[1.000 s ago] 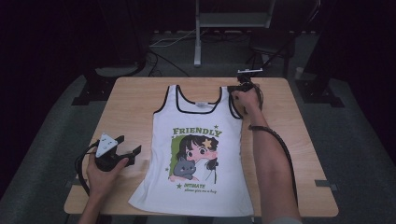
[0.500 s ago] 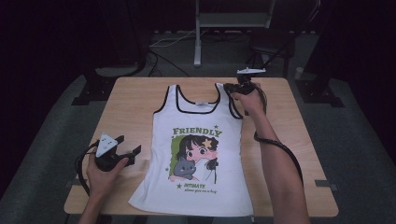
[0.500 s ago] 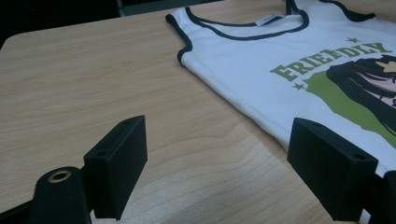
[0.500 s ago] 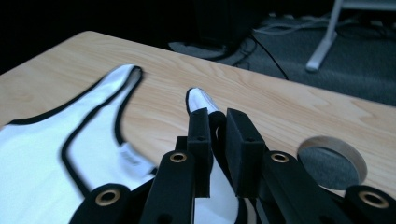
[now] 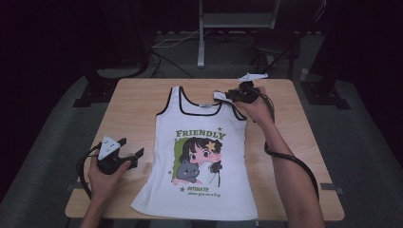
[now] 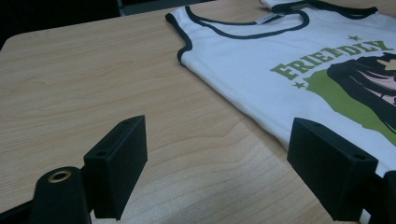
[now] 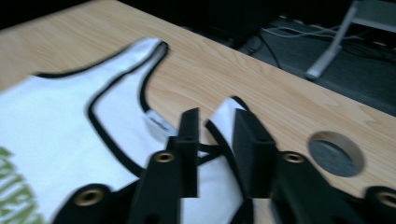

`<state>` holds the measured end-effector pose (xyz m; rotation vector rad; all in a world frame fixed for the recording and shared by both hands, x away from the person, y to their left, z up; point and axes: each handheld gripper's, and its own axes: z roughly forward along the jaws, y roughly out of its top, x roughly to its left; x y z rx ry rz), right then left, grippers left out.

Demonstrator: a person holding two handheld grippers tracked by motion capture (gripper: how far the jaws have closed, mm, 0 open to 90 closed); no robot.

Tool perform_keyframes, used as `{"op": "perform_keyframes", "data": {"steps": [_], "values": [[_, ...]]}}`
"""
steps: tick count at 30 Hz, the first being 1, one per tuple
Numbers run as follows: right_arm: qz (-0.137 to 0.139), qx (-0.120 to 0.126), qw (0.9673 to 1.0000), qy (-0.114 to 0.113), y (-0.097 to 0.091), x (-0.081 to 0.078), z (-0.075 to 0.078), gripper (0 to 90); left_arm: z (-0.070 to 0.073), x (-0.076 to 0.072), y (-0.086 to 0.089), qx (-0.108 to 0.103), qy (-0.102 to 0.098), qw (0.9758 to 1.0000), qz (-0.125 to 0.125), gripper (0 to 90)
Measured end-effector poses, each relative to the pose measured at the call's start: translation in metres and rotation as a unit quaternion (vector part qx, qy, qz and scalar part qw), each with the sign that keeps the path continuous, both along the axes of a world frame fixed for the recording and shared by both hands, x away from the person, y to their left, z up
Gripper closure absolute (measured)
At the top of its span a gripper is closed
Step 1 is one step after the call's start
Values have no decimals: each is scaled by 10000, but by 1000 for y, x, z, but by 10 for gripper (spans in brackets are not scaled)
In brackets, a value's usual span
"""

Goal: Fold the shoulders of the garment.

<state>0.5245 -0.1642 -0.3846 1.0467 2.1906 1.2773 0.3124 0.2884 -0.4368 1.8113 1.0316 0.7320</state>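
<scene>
Presently right tongs have just parted slightly, freeing the tank top strap between them; left tongs idle open.

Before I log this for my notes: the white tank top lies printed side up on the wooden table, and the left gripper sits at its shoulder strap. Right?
Not quite. The right gripper is at the shoulder strap, as the high view shows. The left gripper sits open beside the hem. The tank top does lie printed side up on the wooden table.

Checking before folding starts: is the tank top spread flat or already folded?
Spread flat: the tank top lies face up on the table, its whole print showing, except the strap by the right gripper.
</scene>
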Motion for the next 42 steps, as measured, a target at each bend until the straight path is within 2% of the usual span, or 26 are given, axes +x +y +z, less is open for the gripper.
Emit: {"op": "perform_keyframes", "data": {"steps": [5, 6, 8, 11, 13, 17, 23, 26, 30, 32, 33, 34, 35, 36, 37, 39, 40, 41, 42], "values": [[-55, -448, 9990, 57, 9, 12, -16, 591, 0, 0, 0, 14, 6, 10000, -12, 201], [-55, -448, 9990, 57, 9, 12, -16, 591, 0, 0, 0, 16, 3, 10000, -15, 201], [-49, -659, 9978, 36, 17, 20, -23, 571, 0, 0, 0, 7, 5, 10000, -19, 201], [-14, -840, 9965, 31, 27, 27, -27, 568, 0, 0, 0, -3, 3, 10000, -20, 201], [5, -860, 9963, 34, 31, 29, -28, 568, 0, 0, 0, -6, 6, 10000, -21, 201], [104, -1178, 9930, 55, 48, 37, -35, 547, 0, 0, 0, 1, 2, 10000, -27, 201], [100, -1370, 9905, 106, 58, 43, -44, 528, 0, 0, 0, -8, 13, 10000, -37, 201], [-15, -1451, 9893, 166, 60, 49, -51, 527, 0, 0, 0, 7, 5, 10000, -39, 201], [-232, -1367, 9902, 194, 57, 54, -52, 544, 0, 0, 0, 24, 8, 10000, -44, 201], [-347, -1323, 9903, 250, 55, 57, -52, 603, 0, 0, 0, 3, 13, 10000, -39, 201], [-489, -1100, 9921, 342, 51, 58, -52, 688, 0, 0, 0, 4, 13, 10000, -37, 201], [-532, -1037, 9925, 364, 49, 58, -52, 729, 0, 0, -1, 9, 11, 10000, -34, 201], [-532, -1037, 9925, 364, 49, 58, -52, 729, 0, 0, -1, 22, 6, 10000, -27, 201], [-577, -923, 9932, 421, 48, 58, -52, 760, 0, 0, -1, 36, 7, 10000, -26, 201], [-668, -691, 9942, 485, 44, 58, -51, 800, 0, 0, -1, 44, 4, 10000, -29, 201], [-769, -533, 9943, 511, 40, 58, -49, 821, 0, 0, -1, 56, -3, 10000, -30, 201], [-769, -533, 9943, 511, 40, 58, -49, 821, 0, 0, -1, 58, -4, 10000, -27, 201], [-865, -143, 9945, 564, 34, 57, -46, 835, 0, 0, -1, 33, 6, 10000, -24, 201], [-865, -143, 9945, 564, 34, 57, -46, 835, 0, 0, -1, 33, 6, 10000, -24, 201]]}}
